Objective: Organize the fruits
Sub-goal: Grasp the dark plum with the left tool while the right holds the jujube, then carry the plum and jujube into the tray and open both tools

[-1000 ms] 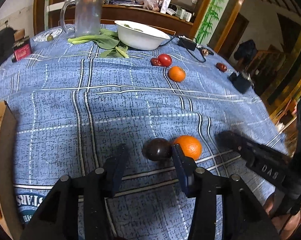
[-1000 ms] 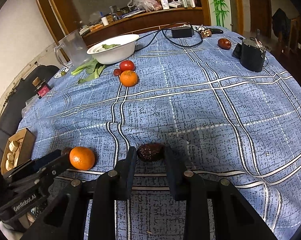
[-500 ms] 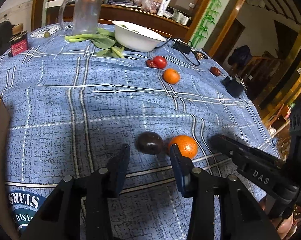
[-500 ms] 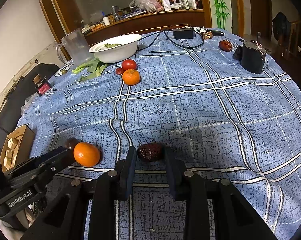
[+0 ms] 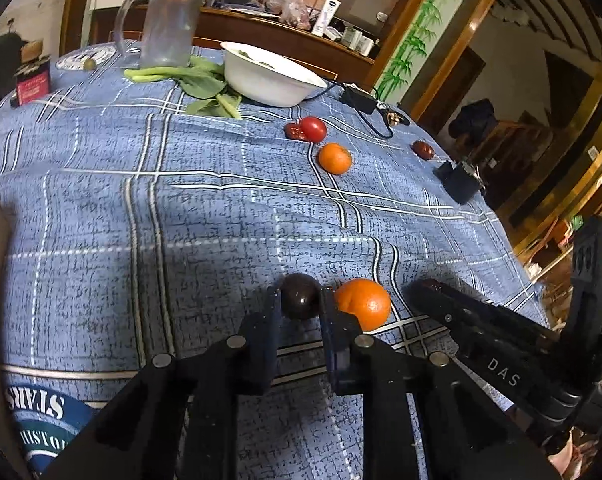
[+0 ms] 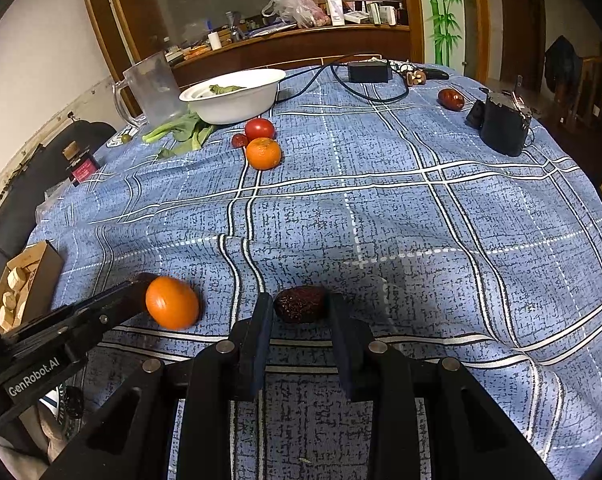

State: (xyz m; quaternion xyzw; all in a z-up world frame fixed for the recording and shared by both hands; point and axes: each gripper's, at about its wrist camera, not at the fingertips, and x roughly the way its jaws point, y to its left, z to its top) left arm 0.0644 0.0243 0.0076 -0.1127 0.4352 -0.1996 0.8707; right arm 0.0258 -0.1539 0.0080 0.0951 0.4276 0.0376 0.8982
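- Left wrist view: the white bowl (image 5: pixel 270 80) at the table's far side holds a few green leaves. Well nearer than it, the left gripper (image 5: pixel 297 300) has its fingers closed against a dark round fruit (image 5: pixel 300 295), an orange (image 5: pixel 363 303) touching the outer finger. Bare blue tablecloth (image 5: pixel 205 216) spreads between.
- Right wrist view: the right gripper (image 6: pixel 299 308) brackets a wrinkled dark date (image 6: pixel 300 304) with slight gaps, far nearer than the bowl (image 6: pixel 233 96).

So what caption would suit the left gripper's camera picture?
Left gripper closes around a dark plum beside an orange on the blue tablecloth.
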